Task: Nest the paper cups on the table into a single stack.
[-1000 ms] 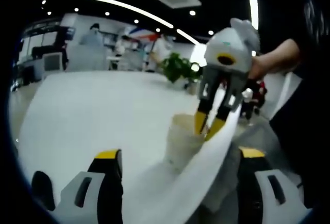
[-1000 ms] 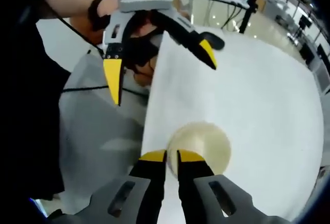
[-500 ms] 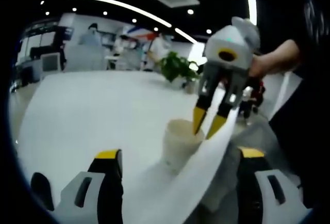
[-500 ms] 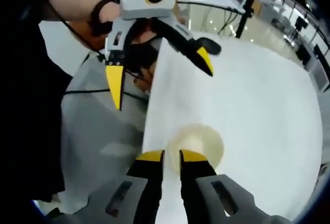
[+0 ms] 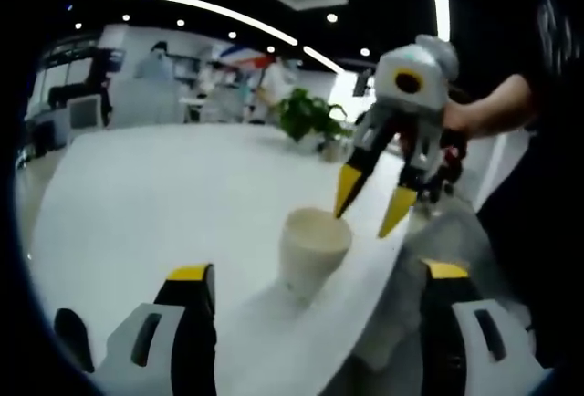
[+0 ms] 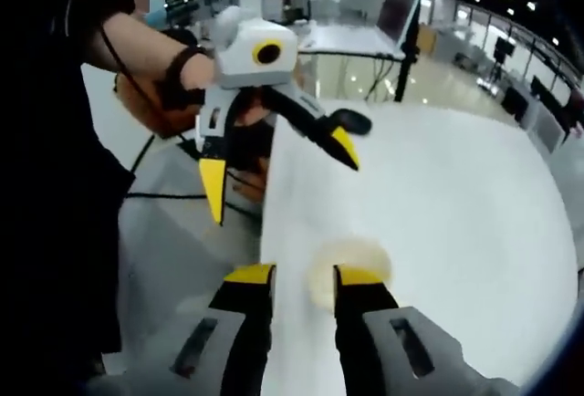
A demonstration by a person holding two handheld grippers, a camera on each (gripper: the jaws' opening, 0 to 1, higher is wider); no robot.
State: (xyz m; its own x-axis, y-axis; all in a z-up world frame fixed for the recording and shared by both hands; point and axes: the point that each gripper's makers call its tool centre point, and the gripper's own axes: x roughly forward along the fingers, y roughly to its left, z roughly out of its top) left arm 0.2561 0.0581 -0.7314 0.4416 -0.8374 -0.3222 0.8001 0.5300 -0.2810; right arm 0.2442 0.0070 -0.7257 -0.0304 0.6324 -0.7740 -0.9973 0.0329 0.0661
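Right gripper (image 5: 372,209) lifted off the cup (image 5: 313,252), jaws now spread, empty. One cup, near table (image 5: 137,204) edge. Left gripper (image 6: 278,177) wide open, empty.

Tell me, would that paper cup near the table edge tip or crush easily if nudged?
Probably. The paper cup looks thin-walled and empty, so it is likely light and easily dented. It stands upright on its narrower base, close to the table edge, so a sideways nudge might topple it off.
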